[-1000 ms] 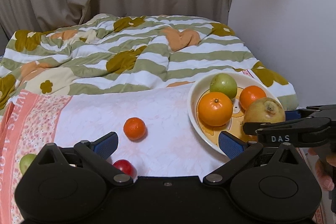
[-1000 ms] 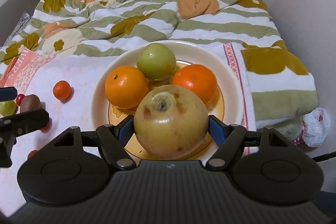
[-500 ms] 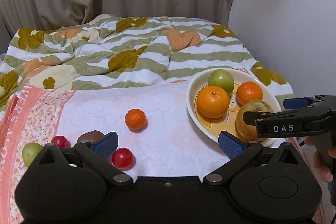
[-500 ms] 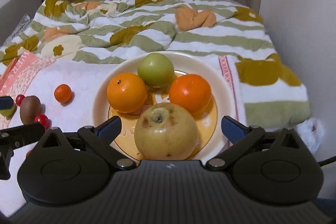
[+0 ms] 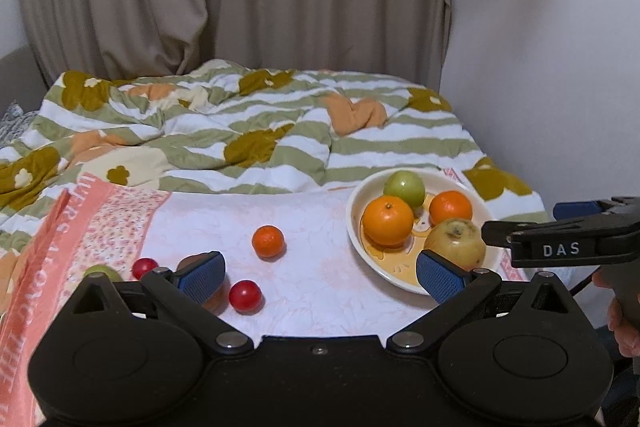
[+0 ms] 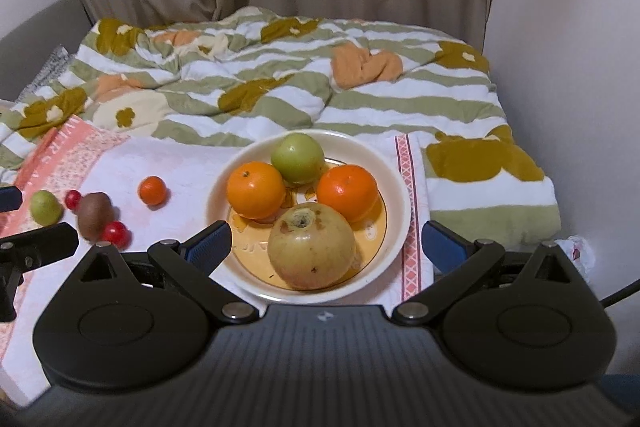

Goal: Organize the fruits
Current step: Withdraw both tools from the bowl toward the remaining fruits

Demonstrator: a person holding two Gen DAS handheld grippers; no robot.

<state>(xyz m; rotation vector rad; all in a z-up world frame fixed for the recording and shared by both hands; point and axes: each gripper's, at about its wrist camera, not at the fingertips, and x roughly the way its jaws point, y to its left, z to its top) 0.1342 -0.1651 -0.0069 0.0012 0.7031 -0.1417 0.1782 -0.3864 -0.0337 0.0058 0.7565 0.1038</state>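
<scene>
- Looking along your right gripper (image 6: 326, 243), you have its jaws spread wide with nothing between the pads; the big yellow-brown pear-like fruit (image 6: 311, 246) sits free at the near side of the cream plate (image 6: 396, 187).
- The plate also holds two oranges (image 6: 256, 190) and a green apple (image 6: 297, 158), packed touching or nearly so, which leaves little bare room except at the rim.
- Your left gripper (image 5: 318, 273) is likewise spread and empty, poised over the pale cloth (image 5: 320, 291).
- The loose fruits lie on that cloth, left of the plate: a small mandarin (image 5: 268, 241) nearest it, then a red cherry tomato (image 5: 245, 296), a kiwi (image 6: 94, 215), a second red one (image 6: 73, 199) and a small green fruit (image 6: 45, 207) farthest out.
- The likely next step is picking up one of these; the mandarin is well apart from the others and easiest to straddle cleanly.
- Come down with one pad on each side of its widest girth and close gently, since the bedding underneath is soft and the fruit may sink or roll.
- The tomato beside the kiwi needs a lighter squeeze and a careful approach so a pad does not nudge its neighbour.
- When setting anything on the plate, aim for a gap by the rim; a drop onto the pile could roll off.
</scene>
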